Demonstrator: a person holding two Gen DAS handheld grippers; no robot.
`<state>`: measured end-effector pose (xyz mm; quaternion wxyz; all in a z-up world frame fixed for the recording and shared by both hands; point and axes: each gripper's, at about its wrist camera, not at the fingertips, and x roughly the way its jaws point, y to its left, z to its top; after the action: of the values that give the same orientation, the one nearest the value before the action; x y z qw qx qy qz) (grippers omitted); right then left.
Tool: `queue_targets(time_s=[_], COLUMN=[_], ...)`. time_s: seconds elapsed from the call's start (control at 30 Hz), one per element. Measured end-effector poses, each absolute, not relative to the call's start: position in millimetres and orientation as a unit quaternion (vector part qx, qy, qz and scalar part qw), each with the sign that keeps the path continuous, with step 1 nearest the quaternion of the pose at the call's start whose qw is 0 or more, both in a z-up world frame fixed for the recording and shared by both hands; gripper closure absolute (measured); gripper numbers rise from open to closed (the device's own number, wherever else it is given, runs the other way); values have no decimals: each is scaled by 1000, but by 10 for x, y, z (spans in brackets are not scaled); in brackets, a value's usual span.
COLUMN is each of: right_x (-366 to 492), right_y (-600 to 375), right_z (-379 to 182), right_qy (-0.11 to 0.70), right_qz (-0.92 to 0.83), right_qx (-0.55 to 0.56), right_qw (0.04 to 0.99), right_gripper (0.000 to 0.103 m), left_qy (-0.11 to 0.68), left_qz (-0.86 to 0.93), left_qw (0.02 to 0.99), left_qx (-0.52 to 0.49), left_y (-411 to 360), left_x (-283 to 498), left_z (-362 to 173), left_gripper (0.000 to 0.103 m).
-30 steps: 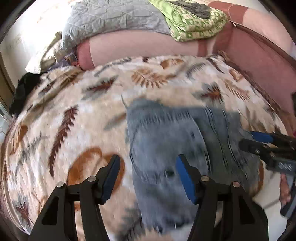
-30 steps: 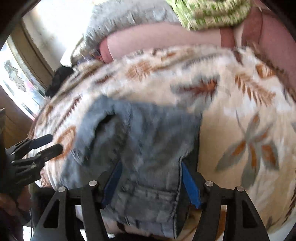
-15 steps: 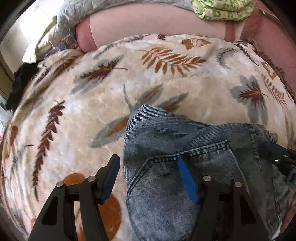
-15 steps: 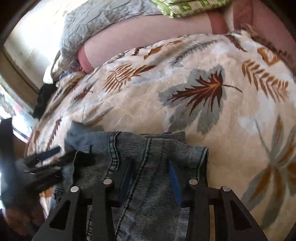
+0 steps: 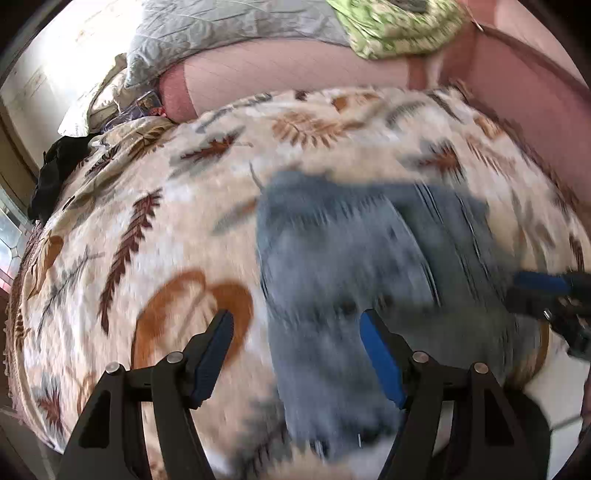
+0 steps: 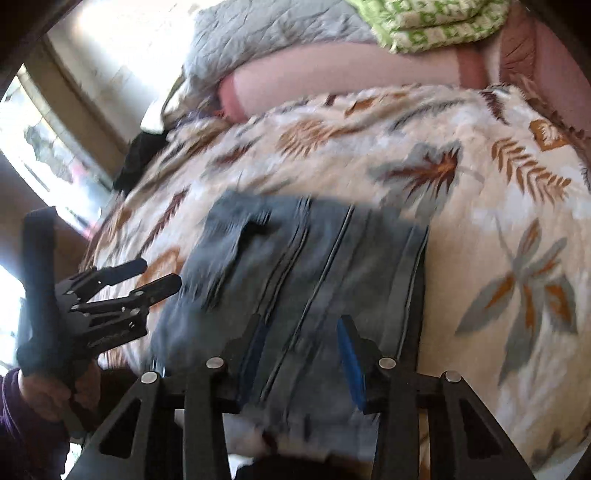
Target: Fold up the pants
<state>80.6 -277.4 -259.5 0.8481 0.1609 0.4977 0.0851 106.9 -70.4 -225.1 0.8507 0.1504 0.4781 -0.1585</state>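
The blue denim pants (image 5: 351, 266) lie folded in a compact stack on the leaf-print blanket (image 5: 147, 229), blurred by motion. My left gripper (image 5: 295, 336) is open and empty above the pants' left edge. My right gripper (image 6: 301, 339) is open over the stack (image 6: 306, 266), holding nothing. The left gripper also shows in the right wrist view (image 6: 147, 277) at the pants' left side. The right gripper's tip shows in the left wrist view (image 5: 543, 288) at the far right.
The blanket covers a bed or sofa with a pink backrest (image 5: 295, 70). A grey quilt (image 5: 221, 26) and a green patterned cloth (image 5: 399, 22) lie on top of it. A dark garment (image 5: 55, 170) lies at the far left edge by a window.
Both grippers have pulled back and up from the pants, which lie further off now. The right gripper's jaws have spread wider.
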Motion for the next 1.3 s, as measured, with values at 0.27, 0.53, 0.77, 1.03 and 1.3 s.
queue_targets(time_s=[0.27, 0.53, 0.77, 1.03, 1.3], right_x=[717, 412, 145, 3, 19], right_y=[-2564, -2697, -2727, -2609, -2581], right_z=[-2893, -2304, -1628, -1337, -1435], right_qy=[528, 466, 384, 354, 364], right_qz=[56, 58, 63, 71, 78], right_qx=[121, 130, 120, 110, 112], right_qw=[839, 874, 913, 926, 922], right_gripper=[59, 58, 58, 58, 45], left_qy=[514, 434, 358, 322, 333], left_qz=[-145, -133, -113, -107, -97], left_qw=[833, 880, 918, 931, 928], left_qx=[145, 140, 127, 135, 138], left_y=[-694, -630, -539, -528, -536], left_x=[1003, 660, 407, 210, 247], left_z=[-2555, -1870, -1262, -977, -1051], left_gripper=[29, 29, 28, 28, 28])
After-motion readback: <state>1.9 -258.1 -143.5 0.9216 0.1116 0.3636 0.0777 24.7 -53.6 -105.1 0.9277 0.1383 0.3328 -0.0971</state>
